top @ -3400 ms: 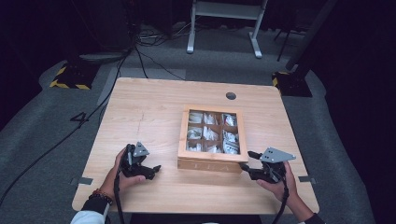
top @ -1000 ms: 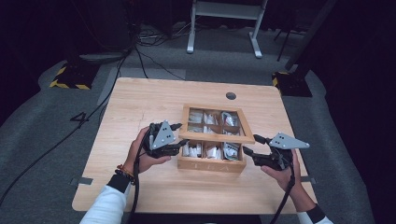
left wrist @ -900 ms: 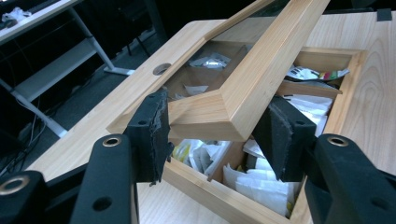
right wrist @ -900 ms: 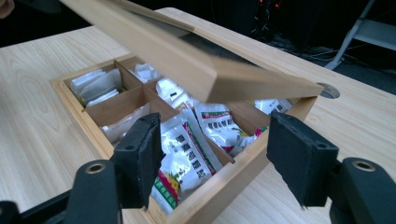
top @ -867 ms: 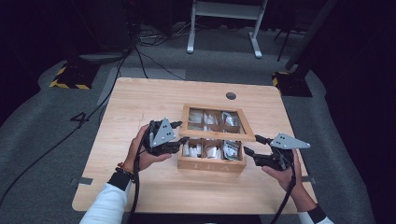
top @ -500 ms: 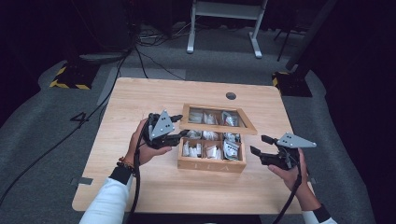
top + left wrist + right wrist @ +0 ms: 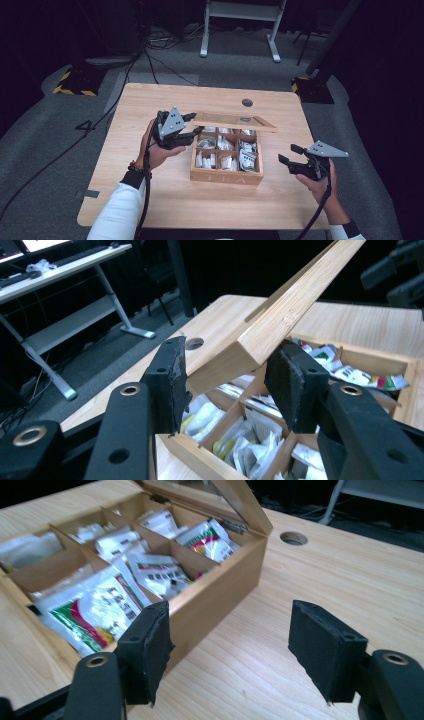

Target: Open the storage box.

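The step now is opening the box: the left claw (image 7: 191, 125) has the corner of the wooden lid (image 7: 280, 315) between its pads, w/ the jaws just closing in more, & they look tight on it, so it's gripping the lid. The lid is part way up, tilted, hinged at the far side of the box (image 7: 226, 176), which sits just right of the left claw & left of the right claw (image 7: 289, 155). Inside are little white packets (image 7: 107, 600) in square slots, right under the left claw's pads. The right claw is open, nothing in it, jaws wide apart, low by the box's side wall (image 7: 220, 587) on the table (image 7: 150, 100) but not touching it. Next move, I think: lift the lid more, back & away from the claw till it stays open by itself, then let go. The right claw may need to hold the box so it doesn't slide or tip
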`<state>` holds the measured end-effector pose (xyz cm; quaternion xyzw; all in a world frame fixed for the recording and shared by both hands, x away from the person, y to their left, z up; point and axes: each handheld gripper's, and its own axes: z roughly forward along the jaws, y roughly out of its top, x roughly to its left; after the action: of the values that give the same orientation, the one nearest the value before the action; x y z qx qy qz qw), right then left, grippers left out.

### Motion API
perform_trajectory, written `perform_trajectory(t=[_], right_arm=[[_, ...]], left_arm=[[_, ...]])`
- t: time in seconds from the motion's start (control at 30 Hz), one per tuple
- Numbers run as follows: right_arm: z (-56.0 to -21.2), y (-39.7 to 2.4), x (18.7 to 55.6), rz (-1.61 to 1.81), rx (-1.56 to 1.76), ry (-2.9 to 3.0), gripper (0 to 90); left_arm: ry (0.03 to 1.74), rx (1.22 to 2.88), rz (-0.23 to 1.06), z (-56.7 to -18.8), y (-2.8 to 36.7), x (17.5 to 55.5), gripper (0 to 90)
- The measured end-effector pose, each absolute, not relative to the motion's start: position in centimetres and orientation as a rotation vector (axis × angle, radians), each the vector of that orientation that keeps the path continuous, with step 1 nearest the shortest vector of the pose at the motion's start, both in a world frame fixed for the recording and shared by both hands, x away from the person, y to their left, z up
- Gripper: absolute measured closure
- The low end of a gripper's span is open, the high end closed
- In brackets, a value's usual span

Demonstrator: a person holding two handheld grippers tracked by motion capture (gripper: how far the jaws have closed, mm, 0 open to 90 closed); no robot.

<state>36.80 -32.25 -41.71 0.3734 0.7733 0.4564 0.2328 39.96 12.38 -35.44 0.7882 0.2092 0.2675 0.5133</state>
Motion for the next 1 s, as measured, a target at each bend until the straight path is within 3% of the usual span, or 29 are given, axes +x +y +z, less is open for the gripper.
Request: perform_trajectory(t=[1.0], right_arm=[[-46.7, -33.3, 38.5, 1.137, 1.058, 2.269, 34.1]], left_arm=[[0.546, 1.798, 0.608, -33.9, 12.1, 42.8, 52.3]])
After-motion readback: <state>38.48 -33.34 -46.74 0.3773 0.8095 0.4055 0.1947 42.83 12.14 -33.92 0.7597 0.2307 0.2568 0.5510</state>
